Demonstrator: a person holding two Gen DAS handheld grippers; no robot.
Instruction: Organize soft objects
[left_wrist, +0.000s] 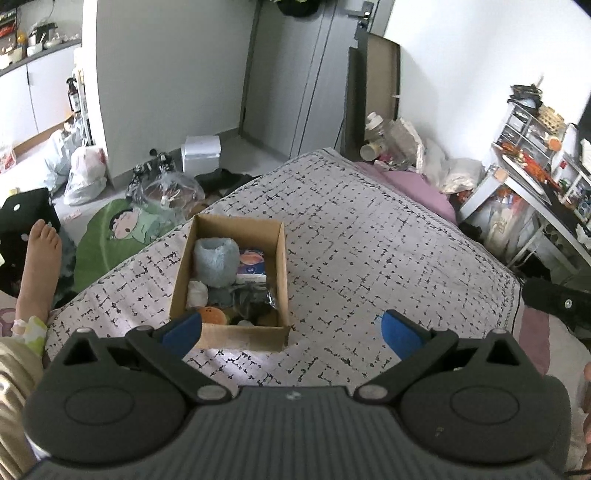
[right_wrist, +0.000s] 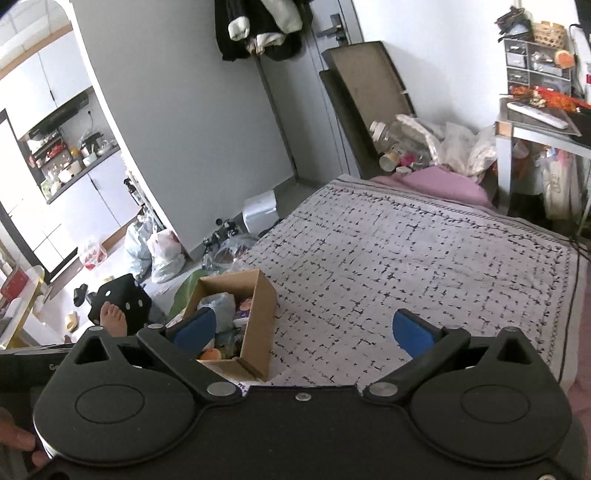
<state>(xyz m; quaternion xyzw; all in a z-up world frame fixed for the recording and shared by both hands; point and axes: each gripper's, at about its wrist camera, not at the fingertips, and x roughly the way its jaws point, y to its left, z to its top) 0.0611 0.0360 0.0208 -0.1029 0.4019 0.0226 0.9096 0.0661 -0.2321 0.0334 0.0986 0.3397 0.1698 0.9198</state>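
Observation:
A brown cardboard box (left_wrist: 279, 258) sits on the patterned bedspread (left_wrist: 369, 240), near its left side. Inside lie a fluffy light-blue item (left_wrist: 216, 260), a blue-and-white tissue pack (left_wrist: 252, 264), a white soft ball (left_wrist: 197, 293), an orange plush (left_wrist: 213, 315) and a dark crinkled bag (left_wrist: 255, 299). My left gripper (left_wrist: 291, 330) hovers open just in front of the box, nothing between its blue pads. From the right wrist view the same box (right_wrist: 258, 321) lies lower left. My right gripper (right_wrist: 304, 330) hangs open and empty above the bedspread (right_wrist: 424, 258).
A person's bare foot (left_wrist: 38, 266) rests left of the bed. Plastic bags (left_wrist: 86, 173), a green cartoon cushion (left_wrist: 118, 232) and clutter crowd the floor. Jars and bags (left_wrist: 395, 142) pile beyond the bed's far edge; a cluttered desk (left_wrist: 535, 184) stands right. A pink sheet (left_wrist: 417, 184) shows there.

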